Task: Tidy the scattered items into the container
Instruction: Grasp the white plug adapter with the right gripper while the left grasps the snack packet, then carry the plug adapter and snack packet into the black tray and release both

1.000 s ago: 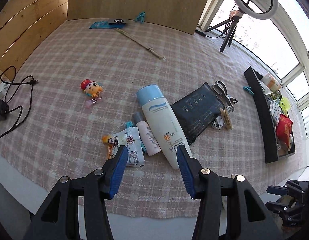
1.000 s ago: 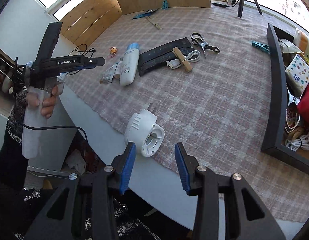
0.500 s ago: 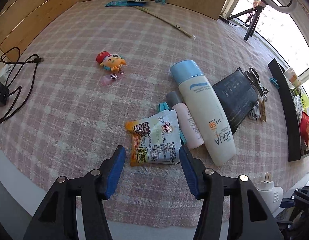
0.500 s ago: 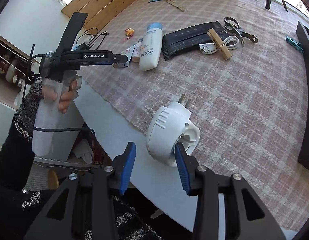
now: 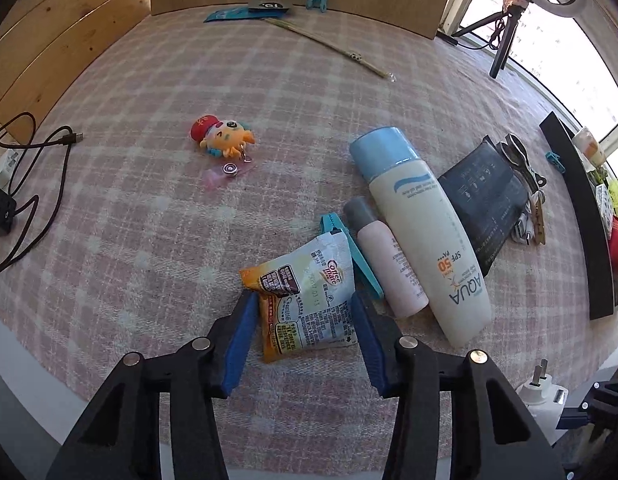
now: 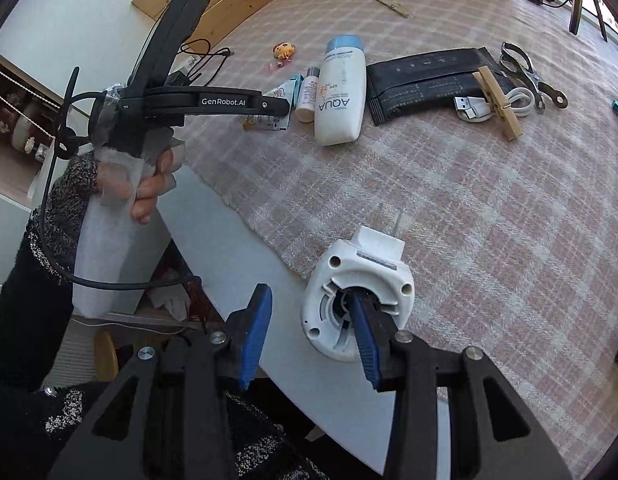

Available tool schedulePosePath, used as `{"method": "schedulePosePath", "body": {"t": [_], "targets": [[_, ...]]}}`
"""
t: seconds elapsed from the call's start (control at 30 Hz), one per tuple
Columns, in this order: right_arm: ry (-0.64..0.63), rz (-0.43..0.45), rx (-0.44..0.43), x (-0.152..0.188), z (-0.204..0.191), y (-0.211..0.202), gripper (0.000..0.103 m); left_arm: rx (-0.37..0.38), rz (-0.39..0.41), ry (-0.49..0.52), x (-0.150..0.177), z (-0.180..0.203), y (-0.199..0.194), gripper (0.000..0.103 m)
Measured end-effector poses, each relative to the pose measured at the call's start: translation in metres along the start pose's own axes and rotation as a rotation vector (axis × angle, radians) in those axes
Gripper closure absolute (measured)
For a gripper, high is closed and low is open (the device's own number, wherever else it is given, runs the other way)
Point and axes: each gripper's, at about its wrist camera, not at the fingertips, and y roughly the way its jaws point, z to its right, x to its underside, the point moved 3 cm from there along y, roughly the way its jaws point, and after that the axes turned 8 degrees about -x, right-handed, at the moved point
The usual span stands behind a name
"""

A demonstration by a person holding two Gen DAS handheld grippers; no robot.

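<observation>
My left gripper (image 5: 305,334) is open, its blue pads on either side of a Coffee-mate sachet (image 5: 309,300) lying on the checked cloth. Beside it lie a teal clip (image 5: 357,256), a small pink bottle (image 5: 389,256) and a white AQUA sunscreen bottle (image 5: 425,232). My right gripper (image 6: 309,332) is open at the table's near edge; its right pad is poked into the hollow base of a white plug adapter (image 6: 361,292), the left pad is clear of it. The black container (image 5: 581,216) stands at the far right with several items inside.
A cartoon keychain (image 5: 223,140), a dark pouch (image 5: 485,200), scissors (image 6: 529,70), a white USB cable (image 6: 497,106) and a wooden peg (image 6: 497,98) lie on the cloth. A black charger cable (image 5: 25,168) sits at the left. A ring-light tripod (image 5: 505,40) stands behind.
My left gripper has moved forward and down until its pads straddle the sachet. My right gripper has closed in on the plug adapter, its right pad now inside the base.
</observation>
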Motion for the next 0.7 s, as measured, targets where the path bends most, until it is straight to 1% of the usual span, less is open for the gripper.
{"method": "schedulePosePath", "body": {"t": [0.1, 0.2, 0.23, 0.3, 0.33, 0.37, 0.43, 0.5, 0.6, 0.7], "targets": [[-0.031, -0.021, 0.011, -0.001, -0.006, 0.003, 0.063, -0.004, -0.004, -0.002, 0.001, -0.002, -0.001, 0.058], [-0.063, -0.051, 0.047, -0.004, -0.009, 0.007, 0.064, -0.002, -0.001, -0.008, 0.002, -0.002, -0.002, 0.061], [-0.070, -0.063, 0.059, -0.005, -0.010, 0.009, 0.065, 0.001, 0.003, -0.011, 0.002, -0.002, -0.002, 0.062], [-0.072, -0.079, 0.084, -0.006, -0.009, 0.010, 0.072, 0.012, 0.005, -0.016, 0.003, -0.002, -0.003, 0.065], [-0.068, -0.084, 0.095, -0.006, -0.006, 0.009, 0.082, 0.020, 0.005, -0.022, 0.004, -0.003, -0.003, 0.067], [-0.054, -0.084, 0.082, -0.007, -0.003, 0.007, 0.083, 0.029, 0.005, -0.031, 0.004, -0.004, -0.004, 0.068], [-0.014, -0.072, 0.049, -0.007, 0.005, 0.002, 0.085, 0.053, 0.001, -0.065, 0.005, -0.008, -0.005, 0.070], [0.002, -0.049, 0.050, -0.009, 0.009, -0.003, 0.086, 0.074, -0.005, -0.094, 0.007, -0.012, -0.006, 0.070], [0.029, -0.012, 0.048, -0.012, 0.016, -0.015, 0.086, 0.087, 0.001, -0.130, 0.009, -0.017, -0.015, 0.070], [0.068, 0.033, 0.054, -0.018, 0.026, -0.028, 0.086, 0.075, 0.031, -0.137, 0.007, -0.025, -0.028, 0.070]]}}
